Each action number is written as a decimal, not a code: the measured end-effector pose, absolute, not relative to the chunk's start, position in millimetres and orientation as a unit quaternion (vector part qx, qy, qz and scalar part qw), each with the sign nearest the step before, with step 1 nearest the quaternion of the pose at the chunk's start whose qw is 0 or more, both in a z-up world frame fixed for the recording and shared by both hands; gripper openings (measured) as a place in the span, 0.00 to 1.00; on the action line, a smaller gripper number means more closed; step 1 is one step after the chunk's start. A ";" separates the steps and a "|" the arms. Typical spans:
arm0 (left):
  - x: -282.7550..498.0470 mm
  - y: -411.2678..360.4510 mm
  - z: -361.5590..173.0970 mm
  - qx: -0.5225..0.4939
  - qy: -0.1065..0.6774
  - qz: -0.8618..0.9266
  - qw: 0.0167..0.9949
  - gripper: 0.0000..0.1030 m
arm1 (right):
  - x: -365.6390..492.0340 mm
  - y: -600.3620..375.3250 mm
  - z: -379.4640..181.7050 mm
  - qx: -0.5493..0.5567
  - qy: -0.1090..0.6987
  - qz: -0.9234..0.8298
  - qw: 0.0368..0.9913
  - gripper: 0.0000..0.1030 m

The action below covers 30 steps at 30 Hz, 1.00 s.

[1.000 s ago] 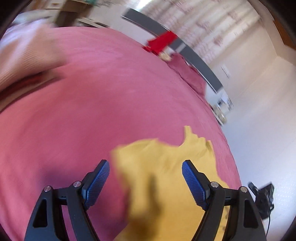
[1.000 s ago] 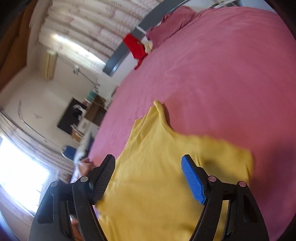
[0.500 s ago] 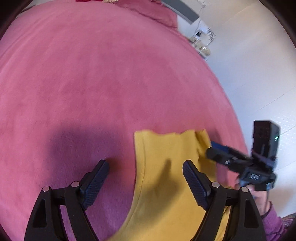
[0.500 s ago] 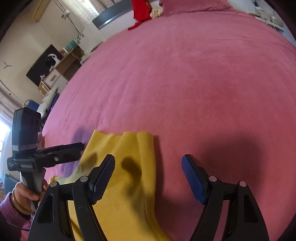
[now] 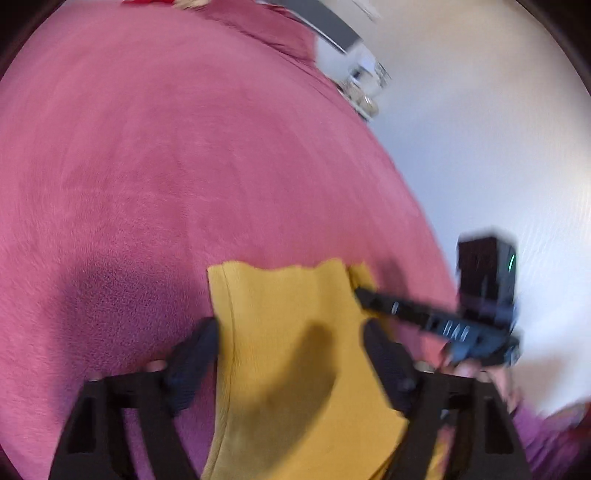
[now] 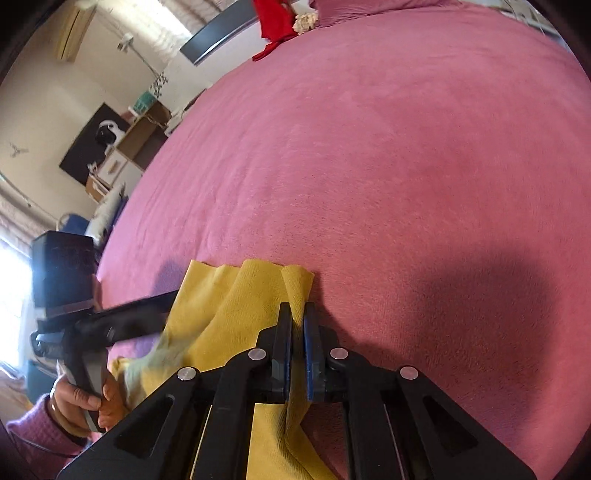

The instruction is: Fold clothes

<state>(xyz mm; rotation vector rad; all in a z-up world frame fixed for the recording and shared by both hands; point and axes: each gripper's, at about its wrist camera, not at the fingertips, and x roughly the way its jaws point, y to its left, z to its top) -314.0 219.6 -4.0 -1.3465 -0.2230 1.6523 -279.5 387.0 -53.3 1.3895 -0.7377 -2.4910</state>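
Note:
A yellow garment lies flat on the pink bed cover, its straight far edge facing away from me. My left gripper straddles the garment's left side. Its jaws are closing, with the cloth between them and the pads clear of it. My right gripper is shut on a raised fold at the garment's right edge. In the left wrist view the right gripper reaches onto the cloth's right corner. In the right wrist view the left gripper hangs over the cloth's left side.
A hand in a pink sleeve holds the left gripper. A red garment and a pink pillow lie at the bed's head by a dark headboard. White floor runs along the bed's right edge; shelves stand on the left.
Both grippers swung across the bed to the garment's far edge, then held still. The right jaws went from wide open to shut on the cloth's edge. The left jaws narrowed.

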 end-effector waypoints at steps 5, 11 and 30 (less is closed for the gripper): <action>-313.8 227.7 -9.4 -0.561 -0.081 0.686 0.457 0.07 | -282.7 399.2 -59.3 0.466 -0.308 -0.822 0.113 0.06; -317.0 222.6 1.1 -0.553 -0.102 0.690 0.457 0.07 | -276.6 402.6 -54.0 0.454 -0.335 -0.818 0.112 0.06; -138.8 118.5 42.6 -0.459 -0.109 0.694 0.544 0.08 | -68.1 375.8 9.7 0.417 -0.325 -0.829 0.182 0.06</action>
